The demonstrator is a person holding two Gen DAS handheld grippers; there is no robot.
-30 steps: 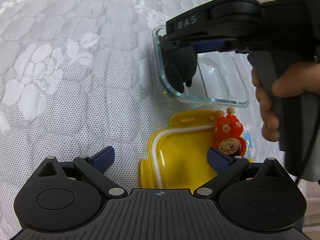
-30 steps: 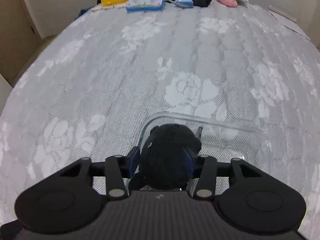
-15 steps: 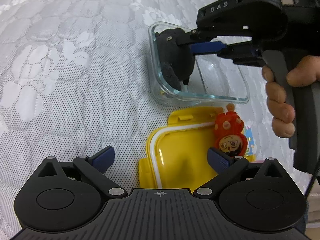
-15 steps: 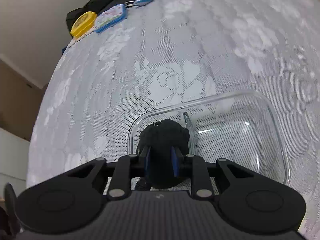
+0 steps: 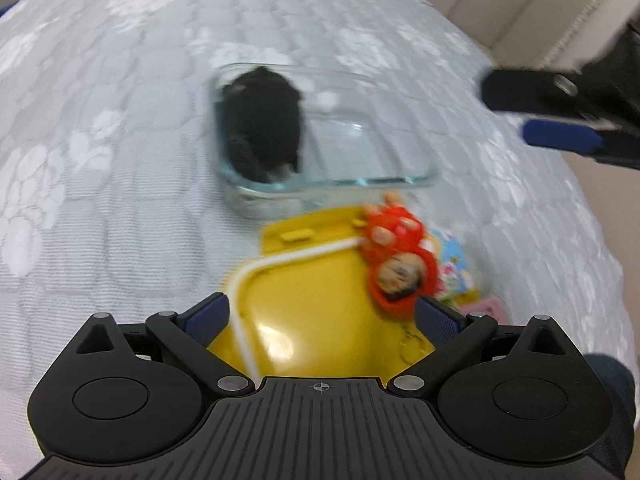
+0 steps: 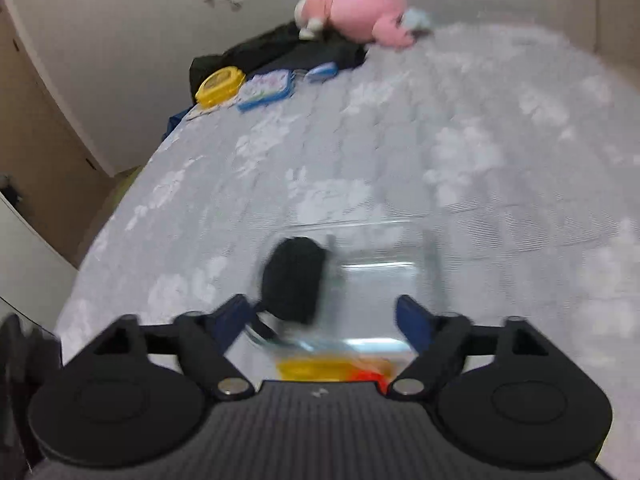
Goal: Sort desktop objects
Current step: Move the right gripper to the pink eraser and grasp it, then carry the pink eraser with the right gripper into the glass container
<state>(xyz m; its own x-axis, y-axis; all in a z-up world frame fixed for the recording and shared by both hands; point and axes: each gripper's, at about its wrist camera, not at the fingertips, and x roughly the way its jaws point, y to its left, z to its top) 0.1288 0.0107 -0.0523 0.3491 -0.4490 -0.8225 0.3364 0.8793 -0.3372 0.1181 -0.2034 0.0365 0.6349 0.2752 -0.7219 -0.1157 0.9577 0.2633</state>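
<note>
A black fuzzy object (image 5: 262, 124) lies in the left end of a clear glass container (image 5: 400, 178) on the bedspread; it also shows in the right wrist view (image 6: 294, 284) inside the container (image 6: 434, 264). My left gripper (image 5: 322, 318) is open and empty over a yellow lid (image 5: 320, 292), with a red doll keychain (image 5: 400, 264) by its right finger. My right gripper (image 6: 324, 318) is open and empty, pulled back above the container's near side. One of its fingers (image 5: 560, 138) shows at the right of the left wrist view.
Colourful small items (image 5: 454, 272) lie right of the lid. At the far end of the bed are a yellow case (image 6: 220, 84), a blue-edged case (image 6: 266, 90), black cloth (image 6: 288, 50) and a pink plush toy (image 6: 360, 12).
My right gripper opened, let go of the black object in the container and pulled up and away to the right. The left gripper view tilted up; both views are motion-blurred.
</note>
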